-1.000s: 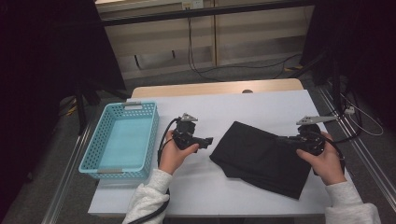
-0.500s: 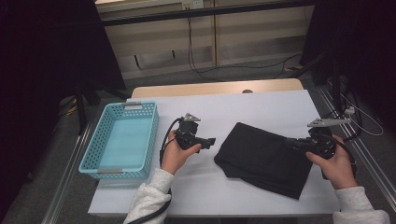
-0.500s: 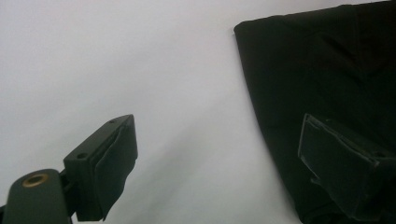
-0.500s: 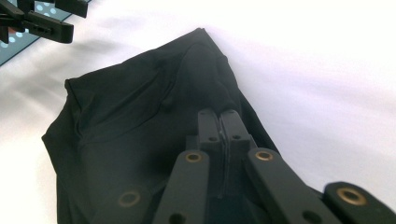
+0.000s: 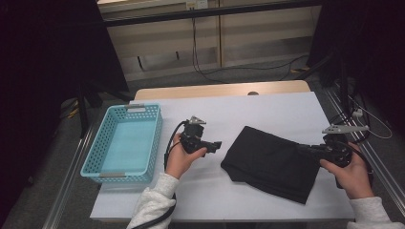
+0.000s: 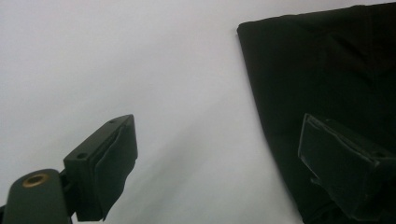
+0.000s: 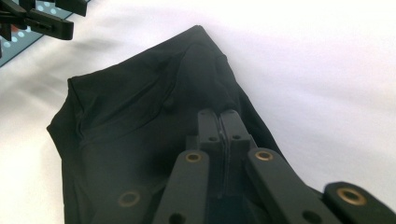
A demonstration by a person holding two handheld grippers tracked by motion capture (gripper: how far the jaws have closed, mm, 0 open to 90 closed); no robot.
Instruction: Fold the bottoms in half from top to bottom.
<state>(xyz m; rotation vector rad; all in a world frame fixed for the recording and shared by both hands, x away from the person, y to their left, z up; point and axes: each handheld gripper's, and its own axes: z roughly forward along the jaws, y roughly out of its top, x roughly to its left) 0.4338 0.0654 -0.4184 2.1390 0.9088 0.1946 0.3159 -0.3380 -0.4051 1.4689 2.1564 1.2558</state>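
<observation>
A black cloth (image 5: 274, 162) lies folded on the white table (image 5: 267, 109), right of centre. My right gripper (image 5: 305, 149) is at the cloth's right edge and is shut on it. In the right gripper view the closed jaws (image 7: 219, 114) pinch a raised fold of the cloth (image 7: 140, 121). My left gripper (image 5: 217, 145) is held just above the table, left of the cloth, pointing at it. It is open, and in the left gripper view nothing lies between its wide jaws (image 6: 217, 135). The cloth's near edge (image 6: 327, 70) runs beside the right-hand jaw.
A light blue plastic basket (image 5: 90, 164) stands at the table's left side with nothing in it. Metal rails run along both table sides, and cables trail on the floor behind and at the right.
My right gripper has moved to the right, dragging the black cloth with it. The gap between the cloth and the left gripper has widened. The left hand has stayed put.
</observation>
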